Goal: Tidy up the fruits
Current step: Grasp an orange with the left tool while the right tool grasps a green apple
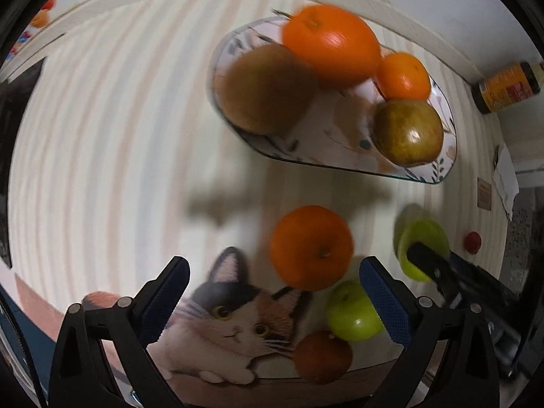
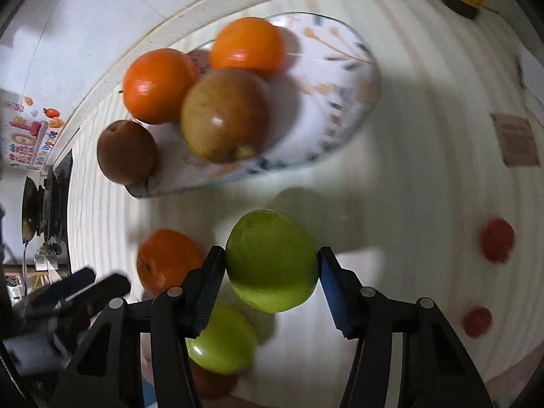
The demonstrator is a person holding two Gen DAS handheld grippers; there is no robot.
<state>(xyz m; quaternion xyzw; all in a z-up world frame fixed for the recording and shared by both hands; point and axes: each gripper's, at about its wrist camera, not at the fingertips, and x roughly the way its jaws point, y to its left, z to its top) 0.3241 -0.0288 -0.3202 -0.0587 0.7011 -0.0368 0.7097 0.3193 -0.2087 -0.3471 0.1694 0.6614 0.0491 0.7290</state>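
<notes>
The right gripper clamps a round green apple; the left gripper gapes, a round orange at its twelve o'clock.

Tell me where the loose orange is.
In the left wrist view the loose orange sits on the table below the plate, just above a green apple.

Glossy green apple, ribbed blue gripper pads — matt striped tablecloth, glazed plate.

Dim overhead light, soft shadows, motion blur, fisheye-warped edges.
</notes>
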